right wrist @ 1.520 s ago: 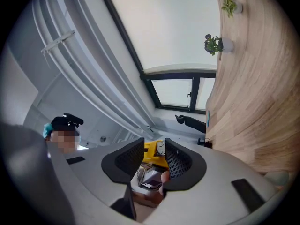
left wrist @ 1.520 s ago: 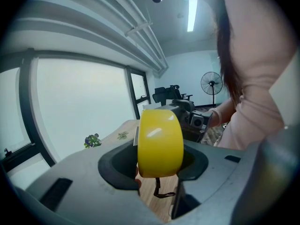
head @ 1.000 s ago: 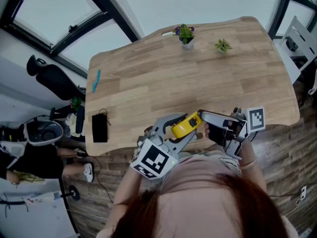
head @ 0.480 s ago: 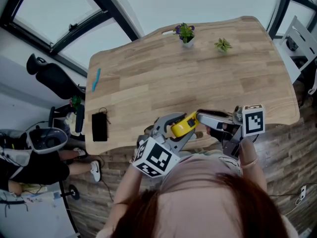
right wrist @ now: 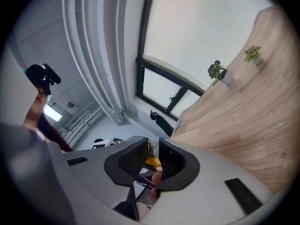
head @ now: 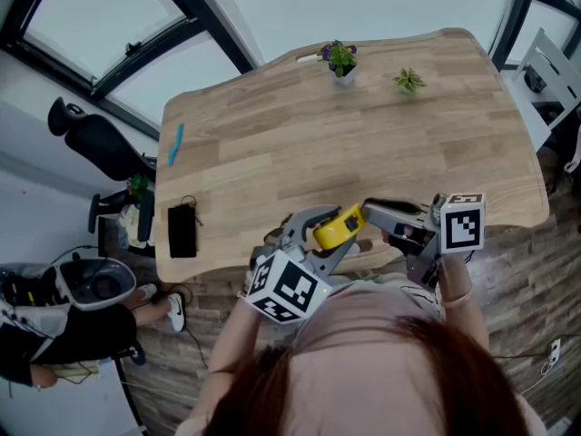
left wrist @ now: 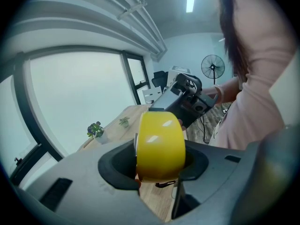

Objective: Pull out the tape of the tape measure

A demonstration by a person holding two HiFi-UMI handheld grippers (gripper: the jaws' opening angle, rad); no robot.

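My left gripper (head: 340, 225) is shut on the yellow tape measure (head: 332, 234), holding it up over the near edge of the wooden table (head: 300, 143). In the left gripper view the round yellow case (left wrist: 159, 144) sits between the two dark pads, and the right gripper (left wrist: 180, 104) points at it from beyond. My right gripper (head: 368, 211) reaches in from the right, level, its tips right at the case. Its jaws have just been closing and stand narrow, with a small gap. In that gap shows the grey end tab (right wrist: 153, 148) above the yellow case (right wrist: 153, 161); the pads do not visibly press it.
Two small potted plants (head: 341, 62) (head: 408, 83) stand at the table's far edge. A blue pen (head: 176, 146) and a black pouch (head: 182, 233) lie at its left end. A black office chair (head: 100, 143) and a person (head: 45, 334) are on the floor at left.
My right gripper has rolled, turning its marker cube upward, and its jaws have narrowed in front of the tape measure. The left gripper and case stayed put. The person at lower left moved.
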